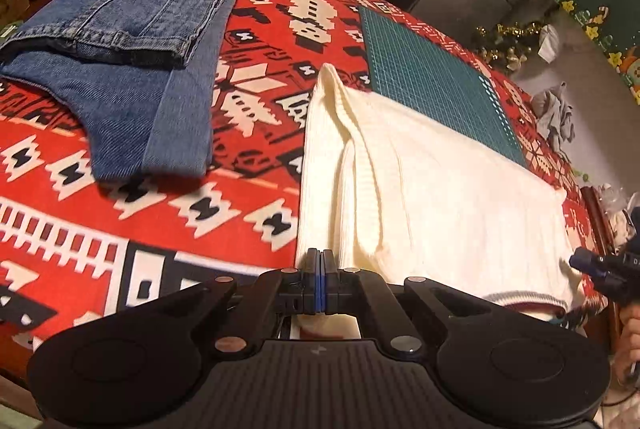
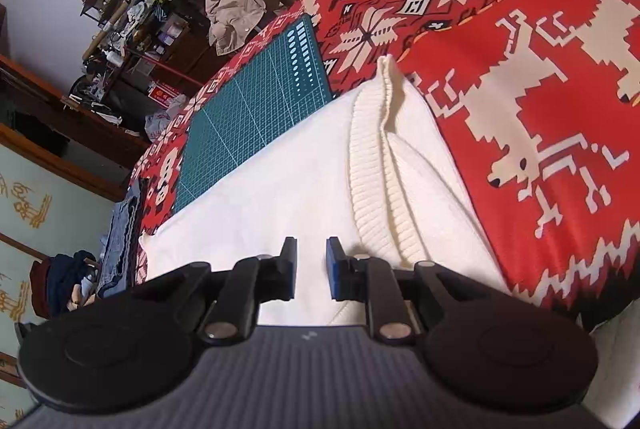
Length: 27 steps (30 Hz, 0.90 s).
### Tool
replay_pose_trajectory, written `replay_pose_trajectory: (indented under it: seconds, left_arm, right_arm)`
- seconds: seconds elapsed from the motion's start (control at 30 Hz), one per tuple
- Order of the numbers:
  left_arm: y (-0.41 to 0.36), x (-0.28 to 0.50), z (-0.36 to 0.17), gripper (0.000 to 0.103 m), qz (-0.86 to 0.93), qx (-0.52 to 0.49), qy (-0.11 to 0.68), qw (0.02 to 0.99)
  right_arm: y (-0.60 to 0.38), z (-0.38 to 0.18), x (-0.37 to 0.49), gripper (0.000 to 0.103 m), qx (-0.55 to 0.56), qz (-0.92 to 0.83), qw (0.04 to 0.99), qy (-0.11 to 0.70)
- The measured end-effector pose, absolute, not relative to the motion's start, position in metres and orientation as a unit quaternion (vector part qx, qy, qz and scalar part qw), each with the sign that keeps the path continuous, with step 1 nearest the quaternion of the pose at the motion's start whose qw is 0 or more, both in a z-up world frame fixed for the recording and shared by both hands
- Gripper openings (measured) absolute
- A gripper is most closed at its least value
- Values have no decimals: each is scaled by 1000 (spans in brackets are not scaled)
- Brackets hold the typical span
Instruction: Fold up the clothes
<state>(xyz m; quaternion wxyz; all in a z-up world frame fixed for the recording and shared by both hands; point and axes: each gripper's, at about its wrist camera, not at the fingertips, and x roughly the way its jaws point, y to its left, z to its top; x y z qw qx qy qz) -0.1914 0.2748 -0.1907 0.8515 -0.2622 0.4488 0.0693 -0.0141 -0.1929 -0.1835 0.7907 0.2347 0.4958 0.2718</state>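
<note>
my left gripper pressed together over the white sweater's edge, my right gripper slightly spread above it, folded jeans near the blanket's far corner

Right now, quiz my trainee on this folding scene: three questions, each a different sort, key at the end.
1. True or false: the folded jeans lie on top of the green cutting mat.
2. Multiple choice: the left gripper is (A) wide open above the blanket, (B) shut, its tips at the white sweater's edge, (C) shut on the jeans.
3. Fill in: the right gripper hovers with its jaws slightly ____ over the white sweater.

Key
1. False: the jeans lie on the red patterned blanket, apart from the mat.
2. B; whether it pinches the sweater cannot be told.
3. Apart, with nothing between them.
</note>
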Motion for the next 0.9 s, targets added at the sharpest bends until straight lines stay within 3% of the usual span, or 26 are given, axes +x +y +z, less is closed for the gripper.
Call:
replay_pose_trajectory:
  seconds: [0.4,0.6,0.9]
  left_arm:
    - [280,-192,-161,5,44,-301,386,871]
    - [265,-172,-188,4,53,-273,435,857]
    - [275,-214,-197,2,42,-292,424,856]
  right_arm:
    - [-190,-182,-17,19,237,279,790,492]
    - [-186,-177,-17,19,234,285,791,488]
    - [-190,-180,-17,20,228,281,792,493]
